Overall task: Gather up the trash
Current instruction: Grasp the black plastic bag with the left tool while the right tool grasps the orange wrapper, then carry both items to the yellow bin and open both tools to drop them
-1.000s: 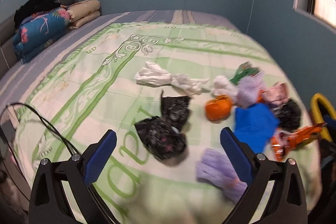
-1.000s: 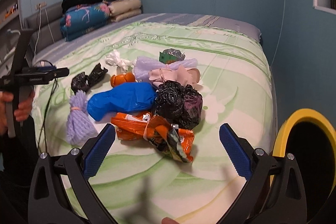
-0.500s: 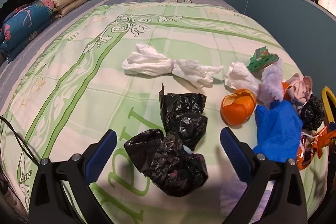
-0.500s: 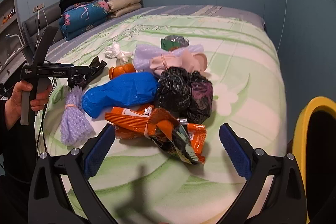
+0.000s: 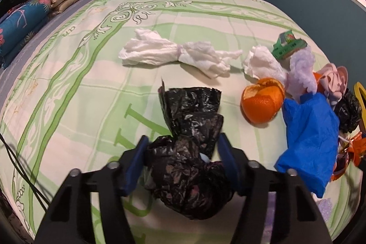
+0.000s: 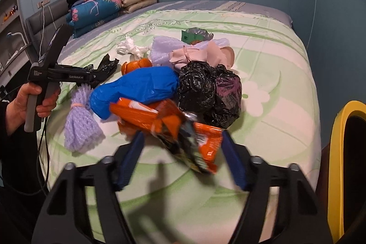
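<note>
Trash lies on a green patterned bedspread (image 5: 68, 88). My left gripper (image 5: 183, 150) has its blue fingers closed against a crumpled black plastic bag (image 5: 189, 141), which fills the gap between them. My right gripper (image 6: 183, 148) has its fingers either side of an orange snack wrapper (image 6: 173, 125); the wrapper end sits between them and contact is unclear. Beside it lie a blue bag (image 6: 137, 88), a second black bag (image 6: 210, 90) and a purple net (image 6: 80, 122). An orange peel (image 5: 263, 102) and white tissues (image 5: 173, 54) lie further off.
A yellow-rimmed bin (image 6: 343, 152) stands off the bed's right edge. Folded blankets and pillows (image 6: 103, 6) are stacked at the headboard. A green wrapper (image 5: 288, 45), pink bag (image 6: 196, 54) and pale purple bag (image 5: 302, 70) lie in the pile. A black cable (image 5: 20, 161) hangs at left.
Both grippers have moved forward and narrowed: the left onto the black bag, the right around the orange wrapper. The trash pile has not shifted.
</note>
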The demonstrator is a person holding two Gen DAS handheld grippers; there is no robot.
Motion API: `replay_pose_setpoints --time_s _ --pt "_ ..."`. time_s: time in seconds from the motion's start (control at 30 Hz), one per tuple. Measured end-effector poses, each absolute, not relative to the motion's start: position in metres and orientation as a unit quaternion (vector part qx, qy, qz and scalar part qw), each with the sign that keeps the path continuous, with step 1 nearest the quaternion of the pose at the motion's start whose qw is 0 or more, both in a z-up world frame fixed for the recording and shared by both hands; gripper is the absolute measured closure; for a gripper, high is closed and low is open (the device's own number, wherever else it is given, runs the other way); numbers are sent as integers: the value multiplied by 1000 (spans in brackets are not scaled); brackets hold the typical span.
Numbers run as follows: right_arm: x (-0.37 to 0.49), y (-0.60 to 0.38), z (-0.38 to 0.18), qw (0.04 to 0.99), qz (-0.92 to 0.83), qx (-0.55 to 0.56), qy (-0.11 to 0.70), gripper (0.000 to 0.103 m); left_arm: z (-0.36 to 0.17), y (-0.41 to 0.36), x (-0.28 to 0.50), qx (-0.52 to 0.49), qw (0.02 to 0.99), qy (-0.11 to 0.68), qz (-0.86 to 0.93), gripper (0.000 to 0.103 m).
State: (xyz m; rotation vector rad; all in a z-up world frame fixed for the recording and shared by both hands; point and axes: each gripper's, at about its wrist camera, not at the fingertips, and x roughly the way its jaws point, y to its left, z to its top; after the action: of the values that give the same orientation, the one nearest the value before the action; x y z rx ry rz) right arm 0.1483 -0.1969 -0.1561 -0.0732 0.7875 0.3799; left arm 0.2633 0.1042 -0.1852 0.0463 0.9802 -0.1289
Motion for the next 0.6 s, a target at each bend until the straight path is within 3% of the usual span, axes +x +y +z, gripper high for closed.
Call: replay_pose_setpoints --time_s 0.07,0.1,0.13,0.37,0.6 --pt "150 -199 -158 903 182 -26 389 59 -187 100 262 35 881 467 -61 57" --pt "151 -200 -158 902 183 -26 390 74 -187 100 261 37 883 465 -60 60" --pt "151 -200 -159 901 182 -29 393 78 -186 100 260 37 884 462 -59 63" --pt "151 -205 -159 905 178 -24 387 90 -177 110 257 3 892 448 -61 70" --pt "133 -224 -134 923 172 2 343 91 -155 119 247 -38 907 411 -81 72"
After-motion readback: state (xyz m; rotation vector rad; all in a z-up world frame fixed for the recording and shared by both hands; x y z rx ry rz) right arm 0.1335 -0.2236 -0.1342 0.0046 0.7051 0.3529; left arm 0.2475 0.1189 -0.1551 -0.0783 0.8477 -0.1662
